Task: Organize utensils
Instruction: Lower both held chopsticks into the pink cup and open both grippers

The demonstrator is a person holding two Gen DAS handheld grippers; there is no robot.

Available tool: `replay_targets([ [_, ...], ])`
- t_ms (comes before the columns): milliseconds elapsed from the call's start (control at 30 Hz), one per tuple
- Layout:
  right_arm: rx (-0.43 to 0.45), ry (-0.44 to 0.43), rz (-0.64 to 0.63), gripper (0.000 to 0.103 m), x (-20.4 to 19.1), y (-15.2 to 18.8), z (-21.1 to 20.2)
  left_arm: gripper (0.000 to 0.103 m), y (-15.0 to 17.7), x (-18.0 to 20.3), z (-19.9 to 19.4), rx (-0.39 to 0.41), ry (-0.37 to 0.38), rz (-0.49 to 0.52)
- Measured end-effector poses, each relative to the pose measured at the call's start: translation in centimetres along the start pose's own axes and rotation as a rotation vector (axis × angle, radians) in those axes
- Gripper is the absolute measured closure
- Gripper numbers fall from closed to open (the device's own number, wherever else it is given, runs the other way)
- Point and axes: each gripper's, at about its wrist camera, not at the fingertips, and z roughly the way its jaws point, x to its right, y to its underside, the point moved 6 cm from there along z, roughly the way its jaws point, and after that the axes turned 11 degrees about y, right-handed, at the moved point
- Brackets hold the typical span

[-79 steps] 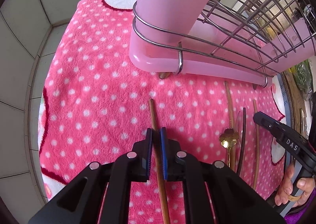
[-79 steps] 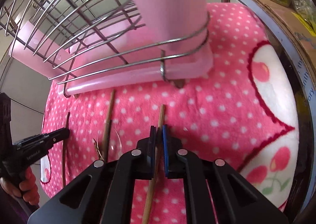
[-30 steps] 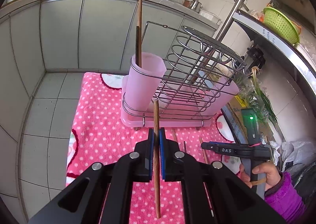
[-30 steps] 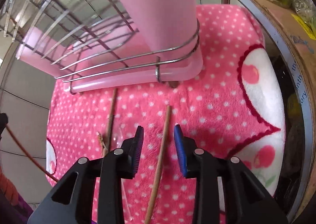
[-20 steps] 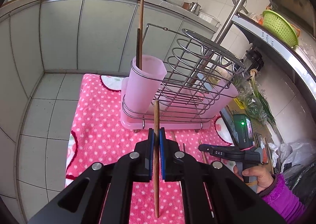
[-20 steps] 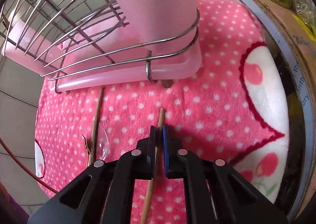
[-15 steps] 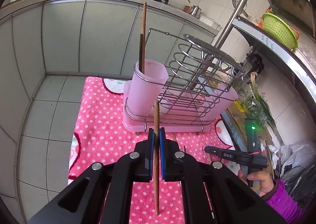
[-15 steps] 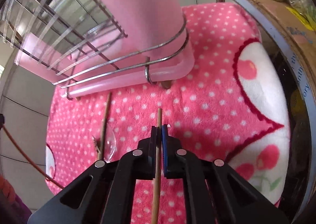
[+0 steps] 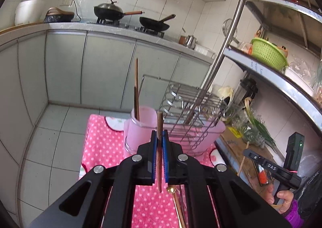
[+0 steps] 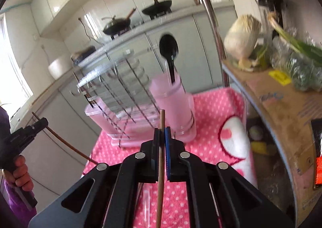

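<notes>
L gripper (image 9: 159, 145) up high now, clamped tight on a dark chopstick (image 9: 159, 127) — half a sec ago the rack was a bit nearer and lower in my view, now I'm raised and looking across the whole kitchen. Stick stands upright btwn the pads, tip lined up just in front of the L cup (image 9: 140, 125). Means pick-up's done on this side; next is the drop into that cup, I'd say.

R gripper (image 10: 162, 137) also up: 0.7 s ago it had just pinched its stick on the mat (image 10: 217, 107), now the mat's well below and the light stick (image 10: 161, 147) hangs upright in the closed pads, w/ the R cup (image 10: 173, 103) just beyond it. View's motion-blurred, so I'm mid-swing.

Count, L to R: 2 grippers, 1 stick each. L cup holds 2 sticks (image 9: 136, 91) already. 1 wire rack (image 9: 193, 107) in the middle. R cup holds 1 black spoon (image 10: 169, 53). On the mat below me: 1 gold spoon (image 9: 175, 197) plus a few thin utensils, too hidden to count.
</notes>
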Motion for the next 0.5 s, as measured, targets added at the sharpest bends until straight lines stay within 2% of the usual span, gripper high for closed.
replay_targets([
  [233, 0.157, 0.004, -0.043, 0.098, -1.3, -6.8, -3.3, 0.098, -4.1, 0.5, -1.7, 0.069, -0.011, 0.016],
  [500, 0.33, 0.018, -0.065, 0.098, -3.0, -14.7, -5.6, 0.098, -10.6, 0.8, -3.3, 0.153, -0.019, 0.028],
])
